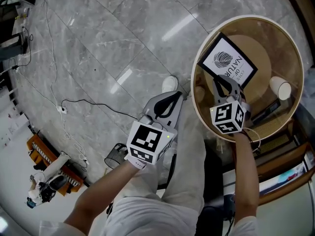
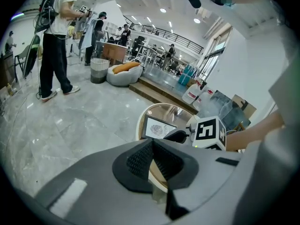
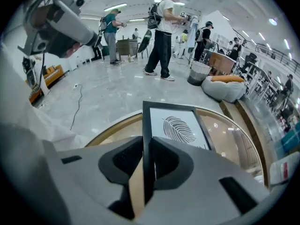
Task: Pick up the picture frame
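Right gripper (image 3: 147, 146) jaws partly closed, pads clamped on the left edge of the frame (image 3: 178, 128). Frame lies on the far left part of the round glass table (image 1: 246, 17). Left gripper (image 2: 152, 149) jaws together, empty, over the floor left of the table.

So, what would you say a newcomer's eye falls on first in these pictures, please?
Probably the black picture frame with its leaf print, at the round glass table in the head view's upper right, its edge clamped in the right claw. Next, the left claw, shut and empty, over the grey marble floor.
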The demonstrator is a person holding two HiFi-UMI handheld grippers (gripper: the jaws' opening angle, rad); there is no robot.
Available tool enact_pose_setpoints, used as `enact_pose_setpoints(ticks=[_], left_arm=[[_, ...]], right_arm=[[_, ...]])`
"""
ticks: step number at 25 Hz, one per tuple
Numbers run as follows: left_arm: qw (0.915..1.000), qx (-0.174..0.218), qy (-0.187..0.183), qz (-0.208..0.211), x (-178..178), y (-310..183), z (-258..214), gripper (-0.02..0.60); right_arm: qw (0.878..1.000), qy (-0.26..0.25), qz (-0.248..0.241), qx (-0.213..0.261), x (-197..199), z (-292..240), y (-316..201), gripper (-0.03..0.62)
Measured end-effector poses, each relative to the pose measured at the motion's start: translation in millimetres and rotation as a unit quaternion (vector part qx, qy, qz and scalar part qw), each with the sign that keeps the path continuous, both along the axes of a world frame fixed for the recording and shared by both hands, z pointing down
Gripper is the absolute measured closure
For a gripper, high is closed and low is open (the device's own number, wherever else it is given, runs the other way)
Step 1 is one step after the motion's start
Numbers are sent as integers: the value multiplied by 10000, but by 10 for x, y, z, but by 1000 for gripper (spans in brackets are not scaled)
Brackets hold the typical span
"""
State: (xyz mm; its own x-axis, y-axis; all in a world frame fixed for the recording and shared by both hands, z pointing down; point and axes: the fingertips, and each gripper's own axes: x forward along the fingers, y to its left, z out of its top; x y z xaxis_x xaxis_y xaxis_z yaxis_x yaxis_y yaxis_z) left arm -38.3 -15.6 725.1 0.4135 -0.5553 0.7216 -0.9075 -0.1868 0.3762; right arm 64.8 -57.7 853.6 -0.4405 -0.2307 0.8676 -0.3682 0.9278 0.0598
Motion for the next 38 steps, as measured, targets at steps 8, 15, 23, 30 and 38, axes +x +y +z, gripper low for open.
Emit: enact_pose_setpoints(ticks=[8,15,23,30,38], left_arm=[[9997,231,-57,90,25,-41,-406,578],[9989,430,-110,158,56,-81,-947,578],[9970,630,-89,437,105,19,-1763,578],[9930,1142,113,273,115,-39,-2694,578],[9802,1913,227,455,117,-131,-3692,578]], right_arm=[[9792,-1144,1422,-883,-81,-530,98,536],[9612,-1671,1954,-1003,-67,-1264,102,536],[9420,-2258,2401,-626,-31,-2494,82,536],[9212,-2806,2691,154,86,-3798,-12,536],[8934,-3247,2905,1099,208,-5168,-9,536]])
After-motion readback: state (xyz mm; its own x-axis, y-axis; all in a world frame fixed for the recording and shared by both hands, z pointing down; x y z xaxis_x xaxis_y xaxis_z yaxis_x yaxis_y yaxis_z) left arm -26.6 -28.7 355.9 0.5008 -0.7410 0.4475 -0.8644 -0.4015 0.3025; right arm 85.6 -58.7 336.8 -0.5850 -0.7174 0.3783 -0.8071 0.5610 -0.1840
